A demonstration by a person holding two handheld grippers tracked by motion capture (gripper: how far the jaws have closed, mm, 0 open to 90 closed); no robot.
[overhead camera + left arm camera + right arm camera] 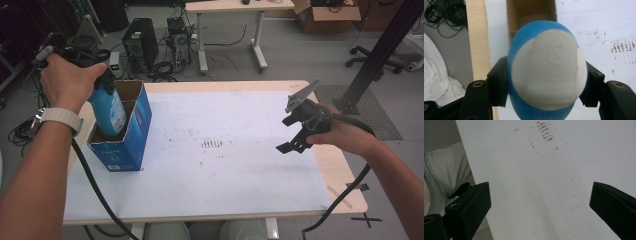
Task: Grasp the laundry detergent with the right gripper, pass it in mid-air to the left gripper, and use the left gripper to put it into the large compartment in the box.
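Note:
A blue bottle (110, 109) with a white label stands partly inside an open blue cardboard box (131, 134) at the table's left side. My left gripper (102, 75) is shut on the bottle's upper part. In the left gripper view the bottle (544, 75) sits squeezed between the two black jaws, with the box's brown inside (531, 12) beyond it. My right gripper (292, 135) hovers over the table's right side, open, with nothing between its jaws. The right gripper view looks down past the wide-apart jaws at the bare white mat (544, 182).
The white mat (225, 165) covers most of the wooden table and has brown smudges (212, 144) at its middle. Beyond the table stand a computer tower (140, 42), cables, another desk (230, 7) and an office chair (372, 60). A black post (380, 50) rises at the far right.

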